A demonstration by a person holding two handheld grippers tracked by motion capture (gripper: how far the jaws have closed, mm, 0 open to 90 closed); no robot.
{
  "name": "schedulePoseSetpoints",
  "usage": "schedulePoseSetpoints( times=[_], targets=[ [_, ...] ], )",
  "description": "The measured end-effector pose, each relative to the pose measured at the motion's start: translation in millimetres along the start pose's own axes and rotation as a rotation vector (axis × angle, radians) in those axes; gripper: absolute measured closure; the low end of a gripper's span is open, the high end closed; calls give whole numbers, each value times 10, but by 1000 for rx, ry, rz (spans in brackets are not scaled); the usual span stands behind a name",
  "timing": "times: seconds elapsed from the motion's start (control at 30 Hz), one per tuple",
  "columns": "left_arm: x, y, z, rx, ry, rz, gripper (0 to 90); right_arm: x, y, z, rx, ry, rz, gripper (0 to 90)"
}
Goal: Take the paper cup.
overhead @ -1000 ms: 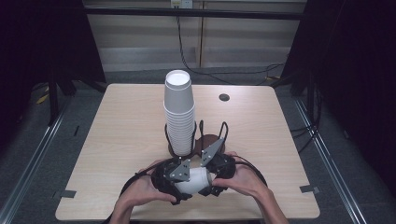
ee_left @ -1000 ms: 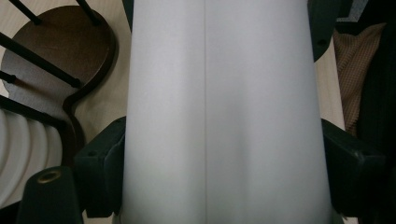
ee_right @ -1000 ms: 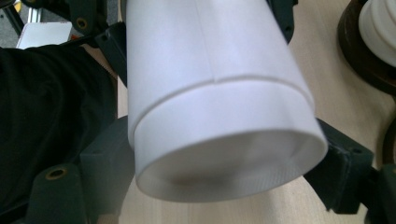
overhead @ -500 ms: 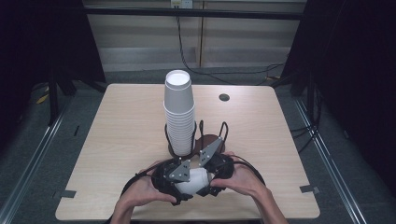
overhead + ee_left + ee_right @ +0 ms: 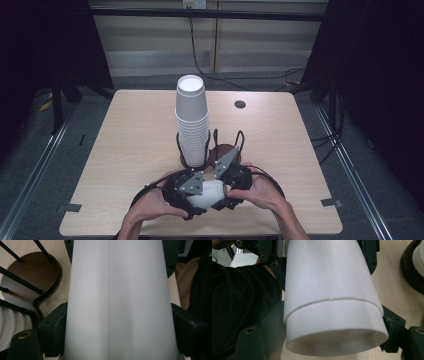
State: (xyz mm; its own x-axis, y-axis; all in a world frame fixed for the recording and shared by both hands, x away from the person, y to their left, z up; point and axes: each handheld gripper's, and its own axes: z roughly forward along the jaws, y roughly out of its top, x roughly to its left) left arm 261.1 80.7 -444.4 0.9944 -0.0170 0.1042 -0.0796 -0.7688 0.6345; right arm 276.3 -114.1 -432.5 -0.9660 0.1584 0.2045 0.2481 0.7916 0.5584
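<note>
Holding nested white cups (image 5: pixel 207 194) sideways near table's front edge | left gripper (image 5: pixel 186 189) clamping one end, right gripper (image 5: pixel 227 182) clamping other | long axis running gripper-to-gripper | pulling apart along it.

My table (image 5: pixel 125 150) is pale wood with rounded corners. On it stands a dark wooden stand (image 5: pixel 225 150) with black wire loops (a tall cup stack (image 5: pixel 192 120) sits in it). A small dark disc (image 5: pixel 240 104) lies near the far edge.
</note>
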Motion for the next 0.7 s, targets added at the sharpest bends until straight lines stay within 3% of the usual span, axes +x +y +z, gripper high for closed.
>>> schedulePoseSetpoints(
  times=[0.2,0.43,0.7],
  targets=[
    [4,2,-59,-52,13,10,149,18,25,-52,-1,-9,-5,242],
    [12,-28,-85,-72,11,4,151,17,29,-44,-4,-11,-4,244],
    [31,-51,-171,-157,39,13,154,2,14,-66,-34,-28,-6,245]
  ],
)
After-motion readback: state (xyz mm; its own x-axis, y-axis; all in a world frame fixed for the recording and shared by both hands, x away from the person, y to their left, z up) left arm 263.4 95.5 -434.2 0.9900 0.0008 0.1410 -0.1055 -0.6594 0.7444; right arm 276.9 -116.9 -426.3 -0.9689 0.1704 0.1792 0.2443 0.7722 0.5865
